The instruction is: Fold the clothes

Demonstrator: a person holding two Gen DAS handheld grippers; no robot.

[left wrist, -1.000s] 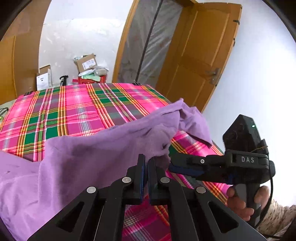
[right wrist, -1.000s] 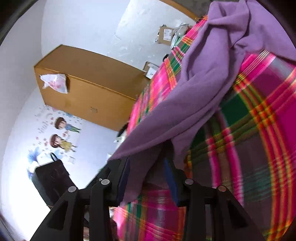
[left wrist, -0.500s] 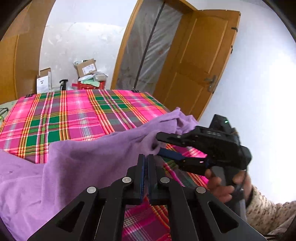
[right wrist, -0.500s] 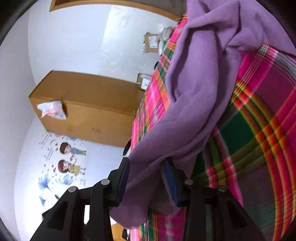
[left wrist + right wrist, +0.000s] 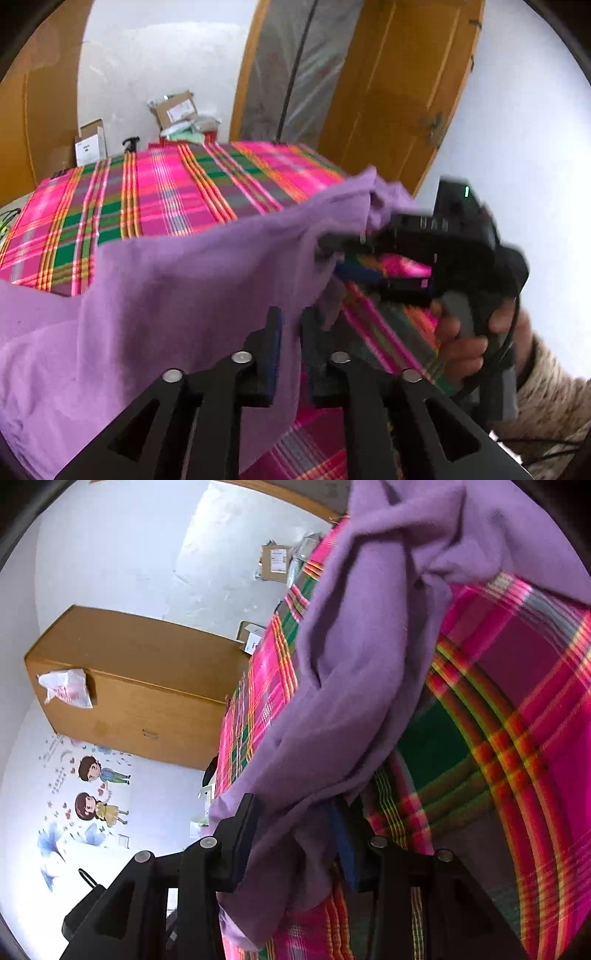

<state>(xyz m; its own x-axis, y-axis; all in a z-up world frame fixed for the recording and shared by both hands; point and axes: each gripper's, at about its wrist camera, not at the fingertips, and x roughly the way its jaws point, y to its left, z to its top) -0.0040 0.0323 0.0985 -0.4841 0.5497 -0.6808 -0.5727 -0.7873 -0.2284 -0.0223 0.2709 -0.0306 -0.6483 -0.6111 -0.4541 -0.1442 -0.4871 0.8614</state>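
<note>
Up close, two grippers work on one purple garment (image 5: 177, 295), which lies in a raised ridge across a plaid cloth (image 5: 155, 192) spread over the table.

From its own camera, the left gripper (image 5: 291, 332) has just been parting its jaws: a narrow gap now stands between the two fingers, and a fold of the garment hangs down through that gap. Whether the pads press the fabric cannot be told; the cloth looks loose between them.

The right gripper (image 5: 291, 823), seen from its own camera, has its jaws well apart, with a thick bunch of the garment (image 5: 351, 701) passing between the two fingers and draping over the left one. The bunch fills most of the gap, and the blue pad (image 5: 345, 845) on the right finger lies against it, so the jaws appear to grip the fabric. In the left view this same gripper (image 5: 332, 258) reaches in from the right, one finger above and one below the garment's edge, held by one hand (image 5: 461, 343) in a knitted sleeve (image 5: 546, 391).

Farther out stand one open wooden door (image 5: 399, 96) and one plastic-covered doorway (image 5: 291, 74). Several cardboard boxes (image 5: 177, 109) are stacked against the far wall. The right view shows one wooden cabinet (image 5: 129, 686) with one plastic bag (image 5: 66, 686) on it, and two cartoon figures (image 5: 92, 790) stuck on the wall.
</note>
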